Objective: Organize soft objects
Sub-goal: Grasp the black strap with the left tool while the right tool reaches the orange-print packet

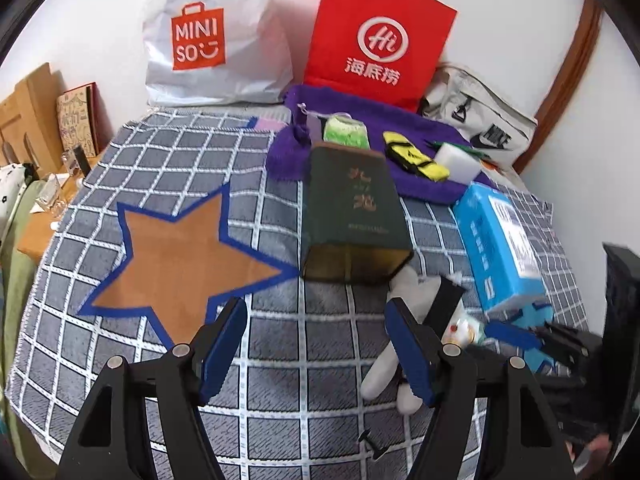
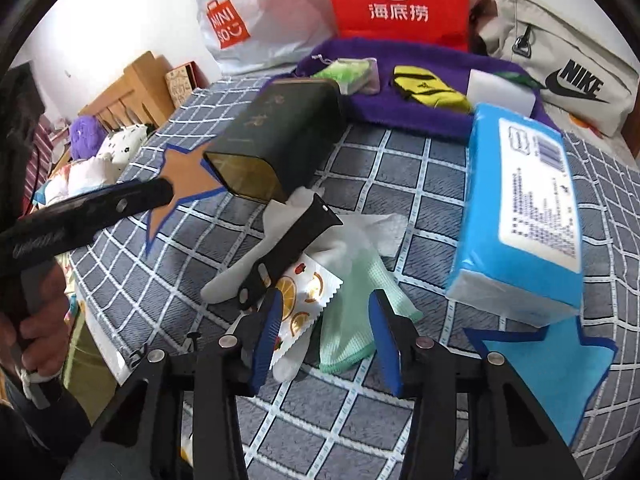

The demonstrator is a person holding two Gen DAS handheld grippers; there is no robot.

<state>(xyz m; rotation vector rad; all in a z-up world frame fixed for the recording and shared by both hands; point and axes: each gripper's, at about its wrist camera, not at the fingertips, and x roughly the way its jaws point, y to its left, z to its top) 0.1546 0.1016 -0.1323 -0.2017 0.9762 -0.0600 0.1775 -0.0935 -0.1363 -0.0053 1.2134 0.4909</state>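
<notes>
bed cover (image 1: 280, 400): grey checked cloth under everything i work on, with an orange star patch (image 1: 176, 256) and a blue arrow patch (image 2: 552, 372) sewn on; i take these as sorting marks.
purple towel (image 1: 424, 188): spread at the far edge as a mat, carrying a green pouch (image 1: 346, 132), a yellow pouch (image 1: 414, 158) and a white sponge (image 1: 458, 162), probably parked there to stay clear.
tissue pack (image 2: 528, 204): blue, lying on its side just beyond the arrow patch.
dark box (image 1: 352, 208): tipped over with its open mouth toward me, right behind the pile; i judge it a likely container.
soft pile: a green cloth (image 2: 352, 308), a white glove (image 2: 240, 272), a fruit-print sachet (image 2: 304, 300) and a black strap (image 2: 292, 244) lying across them, heaped between box and tissue pack.
right gripper (image 2: 326, 344): fingers apart, empty, straddling the green cloth's near edge, so i'm lined up to pinch it.
left gripper (image 1: 316, 344): fingers apart, empty, over bare cloth just left of the pile.
</notes>
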